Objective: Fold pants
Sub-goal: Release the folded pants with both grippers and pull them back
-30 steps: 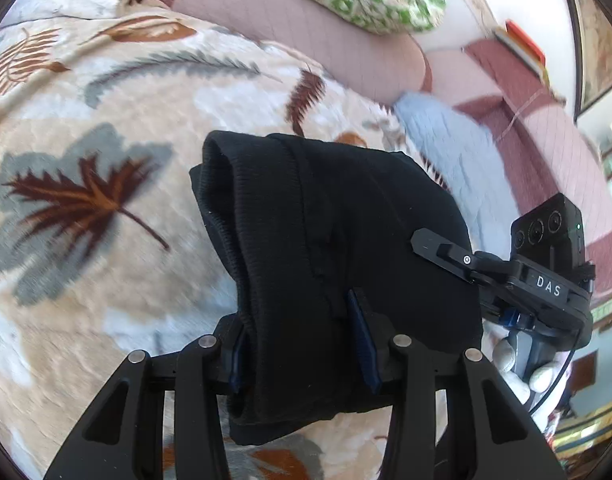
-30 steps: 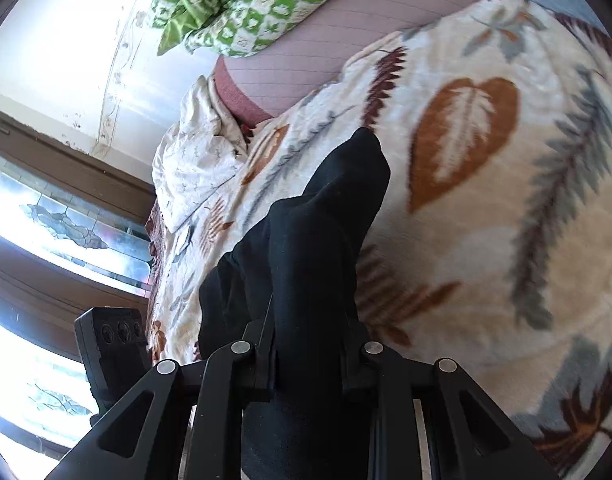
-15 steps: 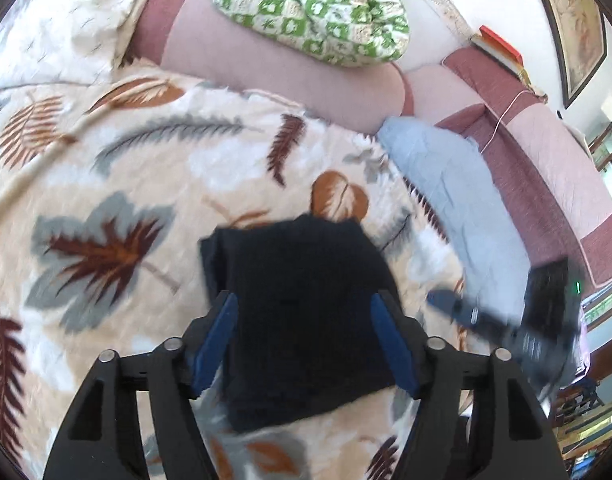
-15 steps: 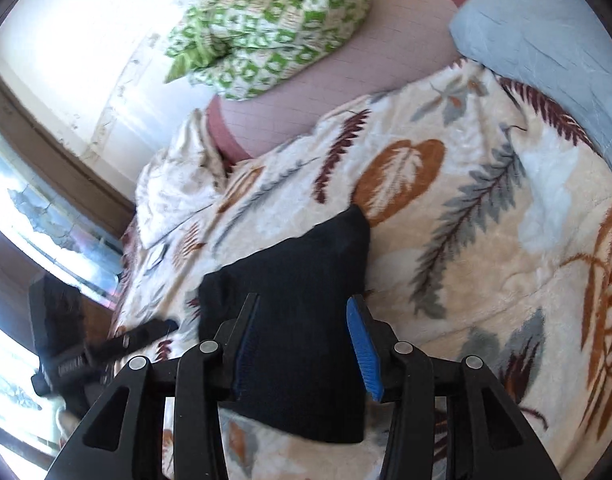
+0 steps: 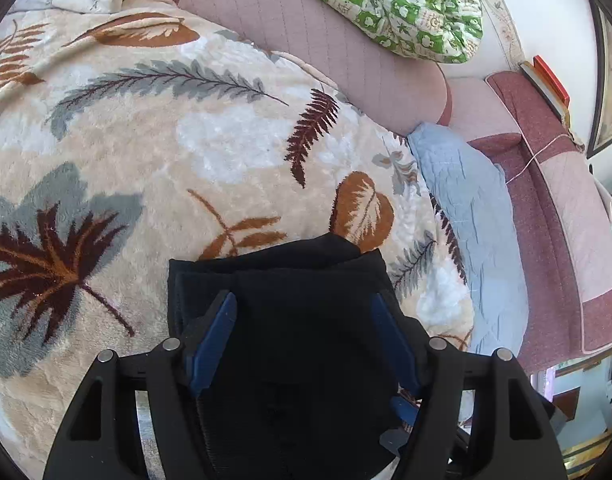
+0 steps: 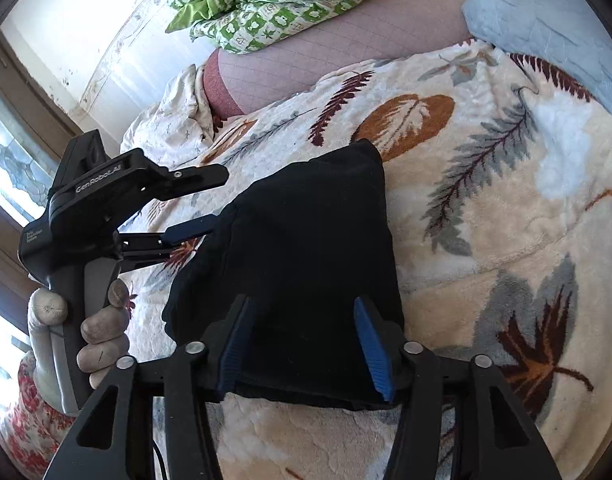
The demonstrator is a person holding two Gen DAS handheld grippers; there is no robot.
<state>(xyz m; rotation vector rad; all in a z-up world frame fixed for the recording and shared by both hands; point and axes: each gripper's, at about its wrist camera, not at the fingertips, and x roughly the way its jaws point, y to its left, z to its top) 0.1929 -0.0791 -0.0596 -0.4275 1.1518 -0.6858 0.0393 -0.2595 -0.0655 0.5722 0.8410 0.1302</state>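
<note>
We had the pants (image 6: 306, 264) lying folded in a compact black bundle on the leaf blanket (image 5: 225, 152), so the fold looked about done. Both grippers were spread and pinching nothing: left gripper (image 5: 303, 340) straddled the bundle's near end, right gripper (image 6: 306, 344) framed its near edge, likely just released to let it settle flat. Only the right view showed the left gripper from the side (image 6: 193, 208); only the left view showed the blue quilt (image 5: 466, 216).
</note>
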